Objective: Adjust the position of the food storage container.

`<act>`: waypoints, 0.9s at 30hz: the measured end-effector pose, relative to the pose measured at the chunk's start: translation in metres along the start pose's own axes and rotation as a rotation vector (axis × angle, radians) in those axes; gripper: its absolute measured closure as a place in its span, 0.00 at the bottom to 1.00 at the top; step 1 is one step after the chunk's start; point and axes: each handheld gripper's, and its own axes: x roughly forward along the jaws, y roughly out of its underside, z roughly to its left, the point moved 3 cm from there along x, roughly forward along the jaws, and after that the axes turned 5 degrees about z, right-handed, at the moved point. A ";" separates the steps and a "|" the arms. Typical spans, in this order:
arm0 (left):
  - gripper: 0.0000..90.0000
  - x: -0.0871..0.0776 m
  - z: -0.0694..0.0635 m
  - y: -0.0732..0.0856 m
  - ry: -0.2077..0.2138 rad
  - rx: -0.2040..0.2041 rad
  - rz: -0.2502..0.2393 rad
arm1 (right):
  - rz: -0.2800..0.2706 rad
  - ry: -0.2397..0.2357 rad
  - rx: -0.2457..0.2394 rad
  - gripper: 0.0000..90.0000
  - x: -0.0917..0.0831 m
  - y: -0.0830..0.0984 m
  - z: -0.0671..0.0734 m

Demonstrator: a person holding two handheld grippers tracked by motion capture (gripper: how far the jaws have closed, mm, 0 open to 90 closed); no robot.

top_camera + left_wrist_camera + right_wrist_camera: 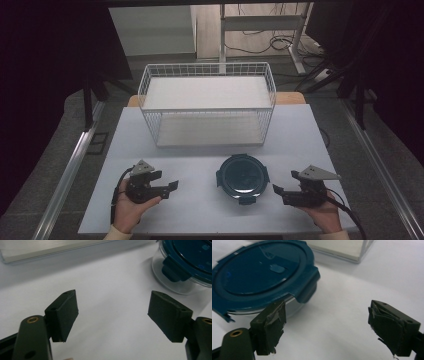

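A round clear container with a dark blue clip-on lid (243,177) sits on the white table, between my two grippers. My left gripper (173,187) rests to its left, held in a hand, open with nothing between its jaws. In the left gripper view (112,312) the container (185,267) lies beyond the jaws at the upper right. My right gripper (278,191) rests to the container's right, also open and empty. In the right gripper view (325,325) the container (262,277) lies just beyond the left jaw, one lid flap standing unclipped.
A white wire basket (207,102) with a shelf stands at the back of the table (200,160), its lower edge also in the left gripper view (50,250). A desk frame and cables lie on the floor behind.
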 end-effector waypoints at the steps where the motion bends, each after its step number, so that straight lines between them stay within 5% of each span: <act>1: 0.26 0.000 0.002 0.000 -0.002 -0.004 0.003 | 0.015 0.012 -0.001 0.17 0.000 0.001 -0.001; 5: 0.26 0.000 0.005 0.000 0.002 -0.022 0.001 | 0.046 0.060 -0.036 0.17 0.000 0.004 -0.002; 13: 0.27 0.000 0.008 0.003 0.002 -0.008 0.009 | 0.050 0.025 -0.031 0.20 0.001 0.004 0.001; 27: 0.28 -0.001 0.008 0.004 0.018 -0.013 0.014 | 0.030 -0.018 0.058 0.24 0.001 -0.001 -0.002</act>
